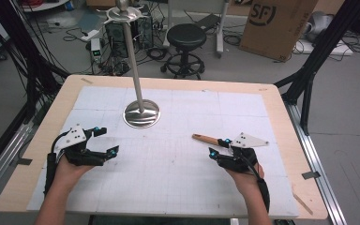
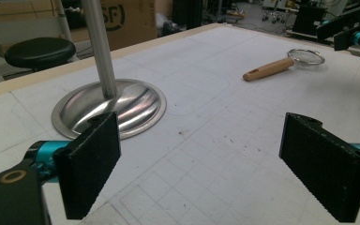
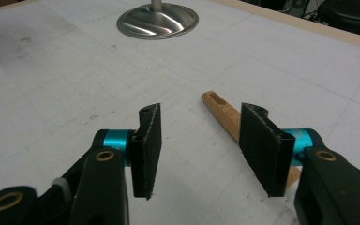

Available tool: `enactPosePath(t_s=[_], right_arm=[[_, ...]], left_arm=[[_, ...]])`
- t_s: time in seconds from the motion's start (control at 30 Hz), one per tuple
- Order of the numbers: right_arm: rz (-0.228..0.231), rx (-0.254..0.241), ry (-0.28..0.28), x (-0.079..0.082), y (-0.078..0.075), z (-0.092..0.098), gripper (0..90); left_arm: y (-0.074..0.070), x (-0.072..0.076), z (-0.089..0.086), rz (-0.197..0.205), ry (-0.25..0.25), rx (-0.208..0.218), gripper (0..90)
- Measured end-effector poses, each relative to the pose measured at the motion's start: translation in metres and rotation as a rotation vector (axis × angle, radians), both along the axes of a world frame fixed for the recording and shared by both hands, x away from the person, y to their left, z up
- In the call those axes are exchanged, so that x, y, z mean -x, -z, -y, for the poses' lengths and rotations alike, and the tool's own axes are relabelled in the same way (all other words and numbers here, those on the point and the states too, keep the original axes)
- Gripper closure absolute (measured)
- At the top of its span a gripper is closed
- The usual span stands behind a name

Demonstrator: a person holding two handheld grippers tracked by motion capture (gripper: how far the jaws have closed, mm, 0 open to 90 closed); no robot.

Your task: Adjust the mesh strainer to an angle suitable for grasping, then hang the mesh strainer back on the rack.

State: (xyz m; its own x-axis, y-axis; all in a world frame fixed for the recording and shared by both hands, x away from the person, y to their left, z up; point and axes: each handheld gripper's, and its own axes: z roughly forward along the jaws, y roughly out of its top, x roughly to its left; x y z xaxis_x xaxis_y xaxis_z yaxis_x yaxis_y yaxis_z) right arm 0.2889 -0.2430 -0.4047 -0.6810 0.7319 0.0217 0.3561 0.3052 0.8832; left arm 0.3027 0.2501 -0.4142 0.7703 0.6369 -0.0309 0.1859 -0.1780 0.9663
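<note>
1. On the white gridded bench (image 1: 178, 159), a small wire-mesh strainer with a light wooden handle (image 2: 281, 64) lies beside the right gripper (image 1: 220, 147), fingers apart
2. Left gripper (image 1: 107, 140) hovers empty, fingers wide apart
3. Risk, as I judge it: the handle sits under one right finger (image 3: 267, 145), so closing might nudge it away

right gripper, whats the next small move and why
Probably shift the right gripper a little toward its right jaw, then close. It is open, and the strainer's wooden handle lies on the table partly behind the right jaw rather than in the gap, so closing now would likely miss it.
</note>
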Motion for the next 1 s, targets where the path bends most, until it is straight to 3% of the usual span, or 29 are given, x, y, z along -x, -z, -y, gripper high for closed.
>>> enactPosePath(t_s=[0.5,0.83,1.0], right_arm=[[0.053,-0.049,0.071,-0.002,-0.006,0.011,34.5],[0.054,-0.04,0.059,-0.004,-0.003,0.013,30.3],[0.076,-0.025,0.044,-0.005,-0.002,0.012,28.6]], left_arm=[[-0.003,0.005,0.003,0.009,0.021,-0.003,13.4],[-0.003,0.004,0.005,0.007,0.021,-0.007,13.4],[-0.002,0.003,0.004,0.005,0.02,-0.005,13.4]])
